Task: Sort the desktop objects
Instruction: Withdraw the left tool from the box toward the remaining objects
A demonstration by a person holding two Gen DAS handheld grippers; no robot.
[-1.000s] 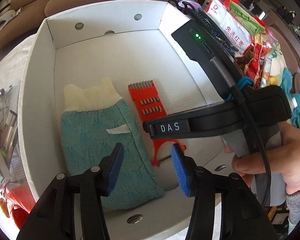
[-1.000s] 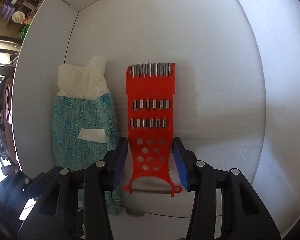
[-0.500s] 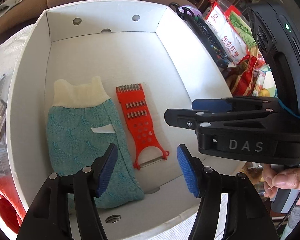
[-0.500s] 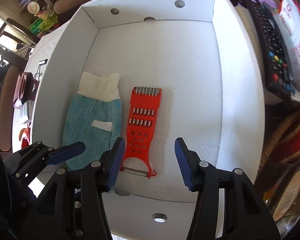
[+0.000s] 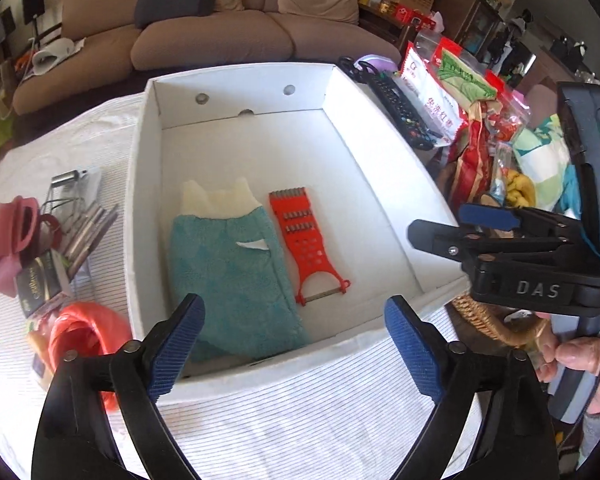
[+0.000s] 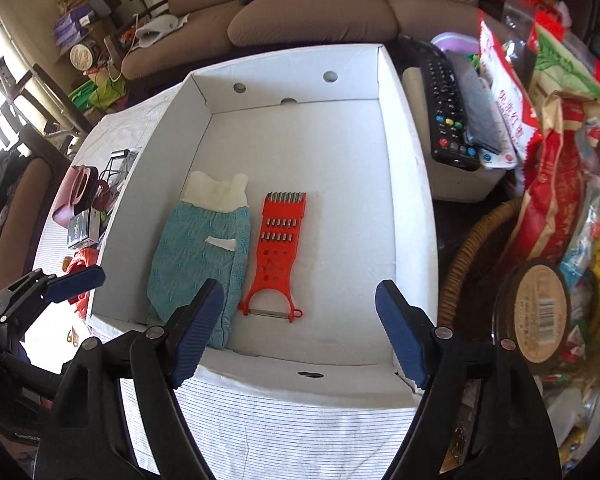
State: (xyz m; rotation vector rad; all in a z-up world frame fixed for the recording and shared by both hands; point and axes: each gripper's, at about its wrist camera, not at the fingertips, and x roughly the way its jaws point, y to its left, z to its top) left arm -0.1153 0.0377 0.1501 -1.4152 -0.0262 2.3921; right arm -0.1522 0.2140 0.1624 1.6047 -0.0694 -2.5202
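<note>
Cardboard, white, forms the open box (image 5: 236,92) filling the middle of both wrist views, standing on a striped white cloth (image 5: 308,420). On its floor lie 2 things side by side: a teal mitt with a cream cuff (image 5: 228,268) at centre left, and a red grater-peeler (image 5: 304,248) just right of it, blade end toward the lower edge of the frame.

Left gripper (image 5: 294,346) hangs at the bottom of its own view, released, its jaws having just been opening, nothing between the blue pads. Right gripper (image 6: 300,332) is likewise released and empty, jaws just opened wider, above the box's near wall. In the left view it shows at the right edge, with a hand (image 5: 588,364) below it.

Left of the box sits a clutter of utensils (image 5: 80,224) and a red bag (image 5: 84,332); upper right, a black remote (image 6: 448,120) and snack packets (image 6: 540,92).
</note>
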